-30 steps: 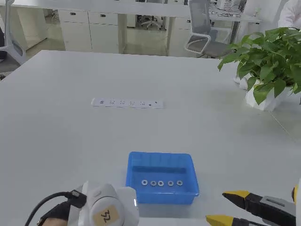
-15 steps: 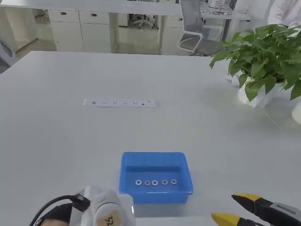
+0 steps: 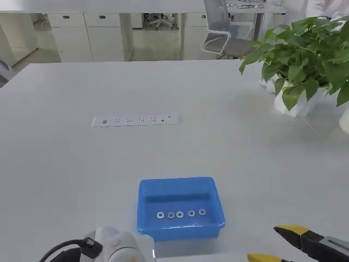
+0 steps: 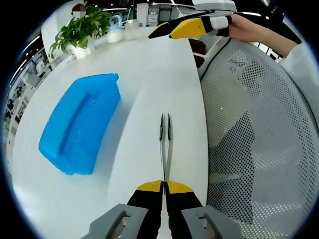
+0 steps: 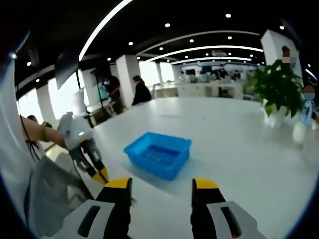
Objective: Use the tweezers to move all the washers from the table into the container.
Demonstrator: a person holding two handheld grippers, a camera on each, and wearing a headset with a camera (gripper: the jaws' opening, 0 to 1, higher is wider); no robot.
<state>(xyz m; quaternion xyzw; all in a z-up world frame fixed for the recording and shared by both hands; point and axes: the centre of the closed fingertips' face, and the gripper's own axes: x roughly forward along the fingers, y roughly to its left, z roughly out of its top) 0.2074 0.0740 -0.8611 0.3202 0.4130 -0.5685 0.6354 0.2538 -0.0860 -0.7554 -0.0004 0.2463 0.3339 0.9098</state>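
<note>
A blue container stands near the table's front edge with several washers in a row inside it. My left gripper is shut on metal tweezers, whose closed tips point along the table edge, to the right of the container. The left gripper's body sits at the bottom left of the head view. My right gripper stands open and empty, facing the container from a short way off. Its yellow tips lie right of the container.
A white power strip lies mid-table. A potted plant stands at the far right, and an office chair is behind the table. A mesh chair seat lies beyond the table edge beside the tweezers.
The head view has shifted, so both grippers sit lower in the picture. The container and washers have stayed put.
</note>
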